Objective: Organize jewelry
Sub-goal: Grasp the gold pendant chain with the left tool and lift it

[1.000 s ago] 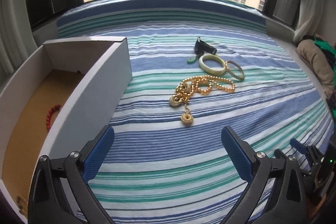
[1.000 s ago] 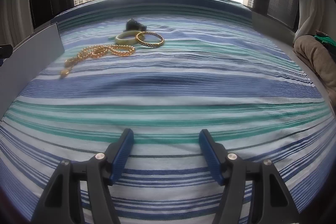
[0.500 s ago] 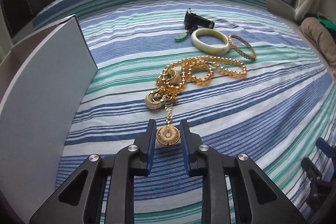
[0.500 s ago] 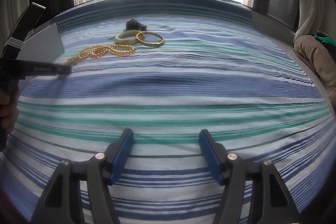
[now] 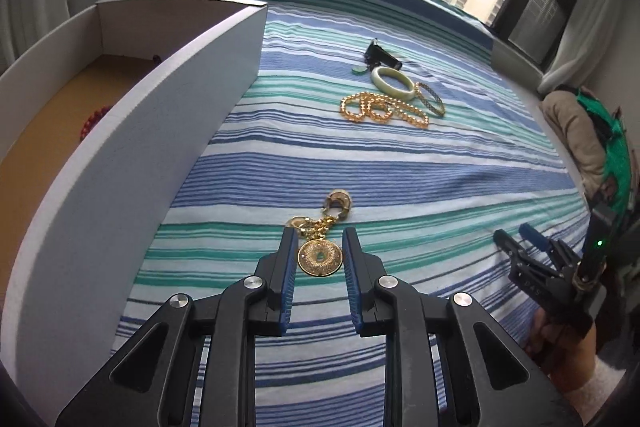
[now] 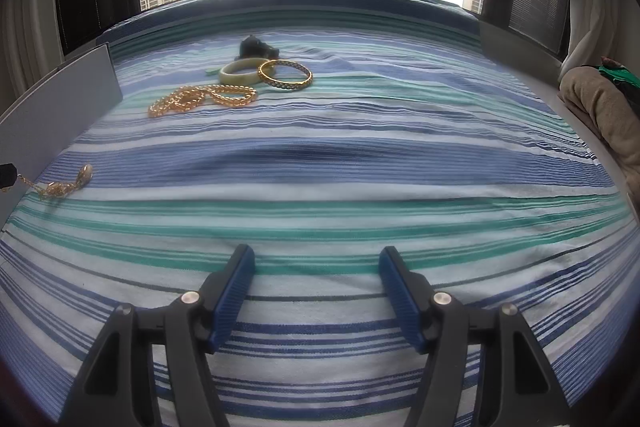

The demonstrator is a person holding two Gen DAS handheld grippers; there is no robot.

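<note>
Gold pendant chain [image 5: 320,258]: its round disc sits between the blue pads of the left claw, with the chain and a chunky gold ring trailing forward onto the bed; it lies just right of the white box, near that box's long wall
Left claw [image 5: 319,259]: clenched on the gold pendant chain, pads pressing the disc's two edges, pointing steeply down at the striped sheet
White box [image 5: 132,163]: open-topped, brown floor inside; a red bead bracelet [image 5: 93,119] lies on that floor
Gold bead necklace [image 5: 380,109]: coiled on the bed, well beyond the box's far corner and to its right
Pale green bangle [image 5: 393,84]: touching the far side of the bead necklace, further from the box
Thin gold bangle [image 5: 430,98]: leaning against the green bangle on the side away from the box
Black object [image 5: 380,55]: small, dark, just behind the green bangle; what it is cannot be made out
Right claw [image 6: 316,291]: released, jaws apart with nothing between them, low over the bed, well away from the box
Bed [image 6: 360,163]: blue, green and white striped cover, running up to a window
</note>
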